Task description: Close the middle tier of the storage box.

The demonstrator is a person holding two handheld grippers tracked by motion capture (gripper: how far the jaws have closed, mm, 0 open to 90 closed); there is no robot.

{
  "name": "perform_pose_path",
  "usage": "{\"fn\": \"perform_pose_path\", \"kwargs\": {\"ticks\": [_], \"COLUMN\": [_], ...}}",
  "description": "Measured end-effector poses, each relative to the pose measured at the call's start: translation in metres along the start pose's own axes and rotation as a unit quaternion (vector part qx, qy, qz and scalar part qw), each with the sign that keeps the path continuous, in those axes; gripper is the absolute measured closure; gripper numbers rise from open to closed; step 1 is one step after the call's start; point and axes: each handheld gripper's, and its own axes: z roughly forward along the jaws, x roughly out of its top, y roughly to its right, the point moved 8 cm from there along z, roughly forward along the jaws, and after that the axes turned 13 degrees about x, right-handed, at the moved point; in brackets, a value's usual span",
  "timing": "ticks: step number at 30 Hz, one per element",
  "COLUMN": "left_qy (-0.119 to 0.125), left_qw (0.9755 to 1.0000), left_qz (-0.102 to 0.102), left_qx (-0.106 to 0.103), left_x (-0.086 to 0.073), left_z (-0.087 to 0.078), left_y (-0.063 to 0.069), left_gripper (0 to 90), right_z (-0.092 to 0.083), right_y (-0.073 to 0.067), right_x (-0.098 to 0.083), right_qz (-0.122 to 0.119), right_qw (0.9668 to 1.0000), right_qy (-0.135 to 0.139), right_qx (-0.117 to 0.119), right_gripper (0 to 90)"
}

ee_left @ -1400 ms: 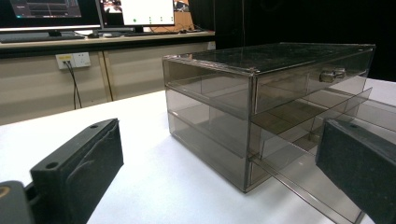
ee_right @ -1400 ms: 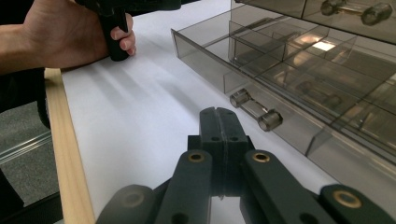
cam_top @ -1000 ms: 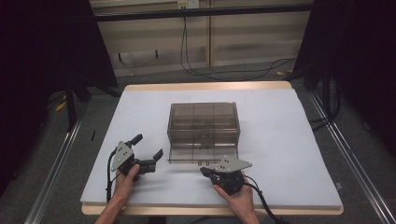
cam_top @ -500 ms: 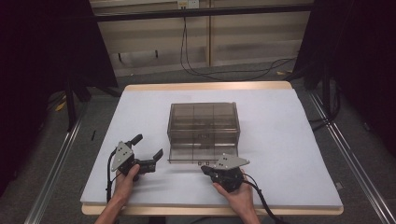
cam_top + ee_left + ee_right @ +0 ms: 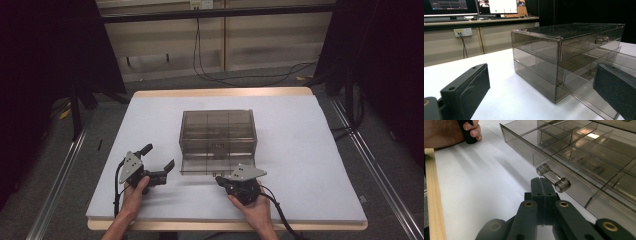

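Observation:
A smoky clear drawer cabinet (image 5: 218, 131) stands in the middle of the white table (image 5: 300, 150). Its bottom drawer (image 5: 210, 169) is pulled out a little toward me. My right gripper (image 5: 219, 179) lies just in front of that drawer, shut, with nothing between its pads. In the right gripper view its tips (image 5: 543, 183) sit right under the drawer's clear bar handle (image 5: 552, 178); I cannot tell whether they touch it. My left gripper (image 5: 159, 156) rests on the table left of the cabinet, open wide. In the left gripper view its pads (image 5: 466, 91) frame the cabinet's corner (image 5: 559, 65).
The table's wooden front edge (image 5: 200, 225) runs under my forearms. Bare white surface lies left, right and behind the cabinet. Cables (image 5: 220, 75) trail over the floor beyond the table. A desk with monitors (image 5: 499, 6) stands far off.

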Motion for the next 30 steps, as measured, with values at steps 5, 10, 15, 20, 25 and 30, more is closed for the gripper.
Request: {"fn": "perform_pose_path", "kwargs": {"ticks": [5,10,15,20,25,30], "left_qy": [0.001,0.001,0.000,0.001,0.001,0.001], "left_qw": [1.0000,1.0000,1.0000,1.0000,1.0000,1.0000], "left_qz": [-0.002,-0.002,-0.002,-0.002,-0.004,-0.001], "left_qx": [0.000,0.000,0.000,0.000,0.000,0.000], "left_x": [0.0001,0.0002,0.0001,0.0002,0.0001,0.0001], "left_z": [0.0001,0.0001,0.0001,0.0001,0.0001,0.0001], "left_y": [0.0002,0.0001,0.0001,0.0001,0.0005,0.0002], "left_gripper": [0.8,0.8,0.8,0.8,0.8,0.8], "right_z": [0.0019,0.0026,0.0018,0.0018,0.0020,0.0017], "right_y": [-0.0007,0.0000,0.0014,0.0024,0.0036,0.0045], "right_x": [0.0011,0.0017,0.0020,0.0028,0.0039,0.0046], "right_qz": [-0.001,-0.001,0.000,0.000,-0.001,0.001], "right_qw": [1.0000,1.0000,1.0000,1.0000,1.0000,1.0000], "right_qy": [0.000,0.001,0.001,0.003,0.004,0.004], "right_qx": [0.006,0.006,0.003,0.005,0.003,0.004], "right_gripper": [90.0,90.0,90.0,90.0,90.0,90.0]}}
